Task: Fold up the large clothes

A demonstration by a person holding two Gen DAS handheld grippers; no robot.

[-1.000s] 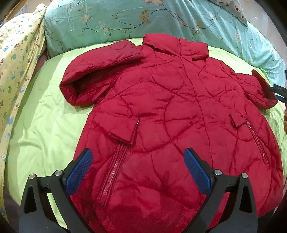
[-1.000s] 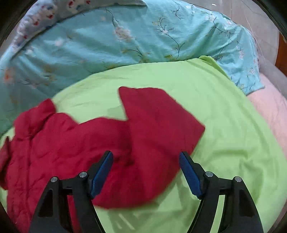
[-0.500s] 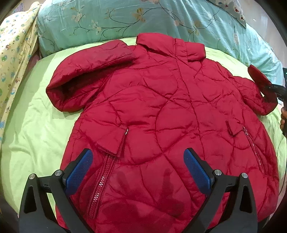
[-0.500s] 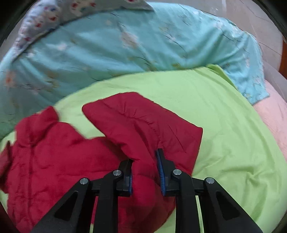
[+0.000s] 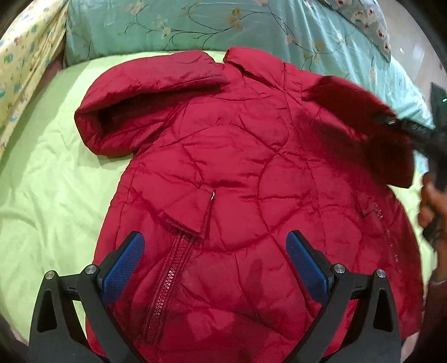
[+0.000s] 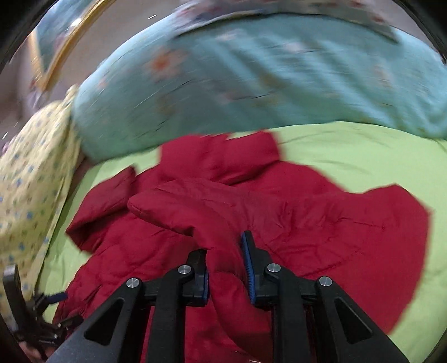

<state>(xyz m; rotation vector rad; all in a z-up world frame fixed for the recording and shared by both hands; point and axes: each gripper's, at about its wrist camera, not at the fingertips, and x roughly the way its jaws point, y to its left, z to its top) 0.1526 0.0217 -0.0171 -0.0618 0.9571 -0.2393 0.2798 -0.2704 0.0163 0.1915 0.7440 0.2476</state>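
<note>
1. A red quilted jacket (image 5: 237, 178) lies spread on a green sheet (image 5: 50, 178), collar toward the teal floral bedding (image 5: 195, 25); its sleeve on the left of the left wrist view is already folded across the chest.
2. The right gripper (image 6: 225, 265), its jaws having just closed, pinches the other sleeve (image 6: 195, 206) and carries it over the jacket's body. The puffy, slick fabric could slide out of so narrow a bite, dropping the sleeve short of its fold.
3. The right wrist view is smeared with motion, so how much fabric sits between the pads is hard to judge; it appears to be only a thin ridge.
4. The left gripper (image 5: 215, 268) hangs spread wide above the hem beside the zipper (image 5: 167, 282), grasping nothing. With no anchor there, a hard pull could drag the whole jacket sideways and undo the first fold.
5. A hand (image 5: 431, 201) at the frame's right edge holds the right tool; swinging too far could bunch the sleeve over the collar.
</note>
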